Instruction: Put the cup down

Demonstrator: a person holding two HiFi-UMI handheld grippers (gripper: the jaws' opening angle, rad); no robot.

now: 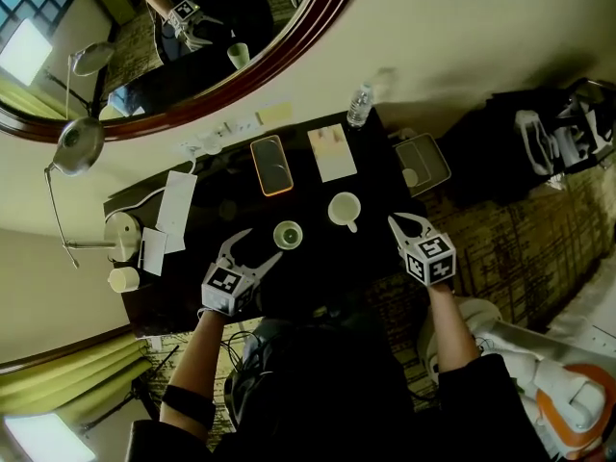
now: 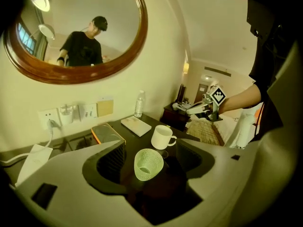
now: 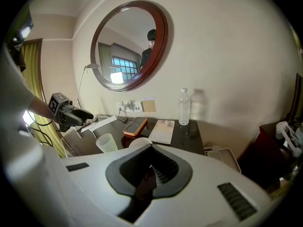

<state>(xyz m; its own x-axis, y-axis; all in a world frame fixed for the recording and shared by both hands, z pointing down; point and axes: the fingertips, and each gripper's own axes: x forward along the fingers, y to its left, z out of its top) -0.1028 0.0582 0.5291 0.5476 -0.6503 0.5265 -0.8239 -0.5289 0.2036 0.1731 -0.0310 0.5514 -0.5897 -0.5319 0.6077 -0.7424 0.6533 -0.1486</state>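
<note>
Cup [image 1: 288, 235], pale green and textured, is already down on the dark surface [image 1: 217, 215]. It sits mid-frame in the head view and looks upright in the right gripper view. The left gripper [image 1: 265, 243] sits at lower left of the cup with its fingers spread. The cup is between the tips, with a gap on each side and no pad pressing it, so it looks released. The right gripper [image 1: 409, 227] is at the right edge of the surface with its fingers pressed together on nothing, well apart from the cup.

The main risk is in backing the left gripper out. If it swings sideways or drops, a finger could clip the cup wall. The cup looks light and the surface glossy, so it could skid or tip over. The white mug [image 1: 344, 209] stands just beside the cup to the upper right, and a shoved cup could knock into it. The orange-cased phone [image 1: 271, 165] lies near, above the cup, and would be in the way if the cup rolls. A straight pull back along the fingers' own line seems safest. The right gripper poses little risk where it is.
</note>
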